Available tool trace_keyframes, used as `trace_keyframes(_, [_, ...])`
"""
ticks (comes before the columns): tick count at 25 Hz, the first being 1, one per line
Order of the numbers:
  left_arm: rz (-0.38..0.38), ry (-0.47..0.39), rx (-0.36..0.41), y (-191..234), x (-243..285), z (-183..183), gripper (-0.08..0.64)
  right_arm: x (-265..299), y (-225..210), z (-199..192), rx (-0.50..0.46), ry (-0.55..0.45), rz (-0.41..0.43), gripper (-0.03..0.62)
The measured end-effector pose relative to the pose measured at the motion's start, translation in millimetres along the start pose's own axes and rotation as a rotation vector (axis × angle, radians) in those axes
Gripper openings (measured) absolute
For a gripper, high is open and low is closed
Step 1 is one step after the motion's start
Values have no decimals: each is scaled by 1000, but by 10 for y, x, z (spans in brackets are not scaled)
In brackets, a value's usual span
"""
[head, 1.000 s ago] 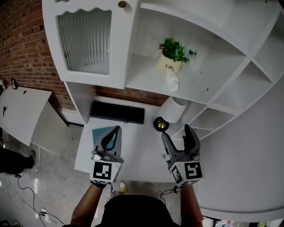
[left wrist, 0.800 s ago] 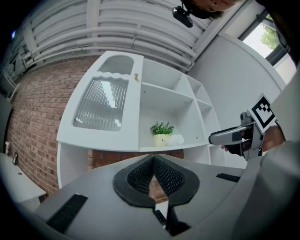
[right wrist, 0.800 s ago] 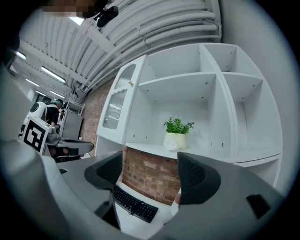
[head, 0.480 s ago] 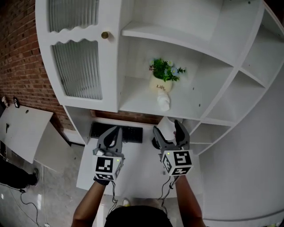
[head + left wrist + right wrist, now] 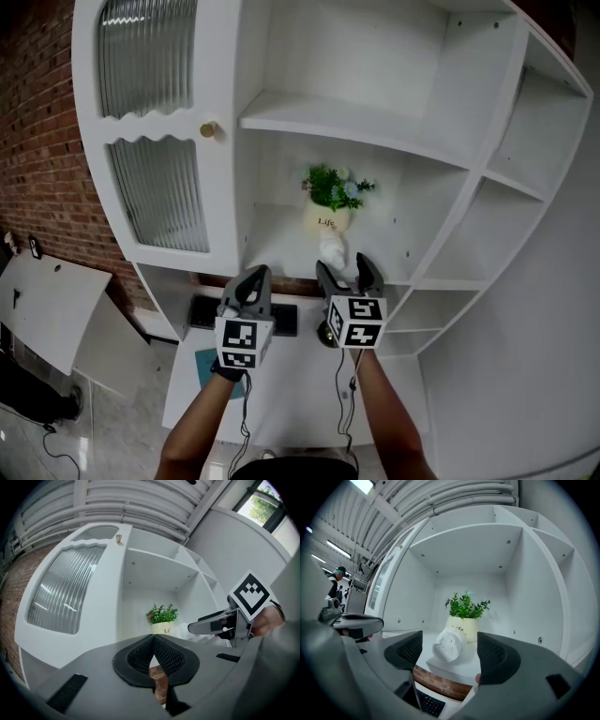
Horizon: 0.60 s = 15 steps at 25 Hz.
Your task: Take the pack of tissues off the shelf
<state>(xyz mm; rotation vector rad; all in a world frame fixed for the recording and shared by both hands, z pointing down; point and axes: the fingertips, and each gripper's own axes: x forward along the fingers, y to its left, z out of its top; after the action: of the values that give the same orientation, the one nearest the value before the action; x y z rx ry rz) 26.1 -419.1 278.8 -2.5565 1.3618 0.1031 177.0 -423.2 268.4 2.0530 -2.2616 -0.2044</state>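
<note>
The tissue pack [image 5: 331, 249] is a white, soft bundle lying on the white shelf [image 5: 279, 234], just in front of a cream plant pot [image 5: 326, 219]. My right gripper [image 5: 343, 267] is open right below and in front of it; in the right gripper view the tissue pack [image 5: 449, 645] shows between the two spread fingers, a short way beyond their tips. My left gripper [image 5: 255, 276] is shut and empty, level with the shelf's front edge to the left of the pack. Seen in the left gripper view, its pads [image 5: 165, 654] meet.
A cupboard door with ribbed glass [image 5: 159, 192] and a brass knob [image 5: 209, 129] stands left of the shelf bay. Under the shelf are a white desk [image 5: 291, 375], a black keyboard [image 5: 199, 312], a teal item [image 5: 204, 362] and a dark round object [image 5: 325, 335]. Brick wall at left.
Both grippers have risen from over the desk to the shelf's front edge. The right one now faces the tissue pack, still open; the left stays shut.
</note>
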Motion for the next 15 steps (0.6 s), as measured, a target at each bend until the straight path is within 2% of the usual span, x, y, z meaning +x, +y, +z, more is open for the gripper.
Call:
trace_keyframes(4, [-2, 12, 35, -30, 144, -48, 17, 132, -24, -18, -27, 34, -26, 365])
trace_keyframes(7, [-6, 25, 26, -34, 208, -110, 17, 169, -43, -57, -59, 78, -46, 360])
trace_keyframes(12, [-6, 25, 17, -16, 255, -132, 17, 215, -46, -60, -90, 92, -50, 341])
trace_keyframes(15, [-15, 26, 19, -41, 255, -145, 17, 205, -73, -90, -91, 105, -65, 247])
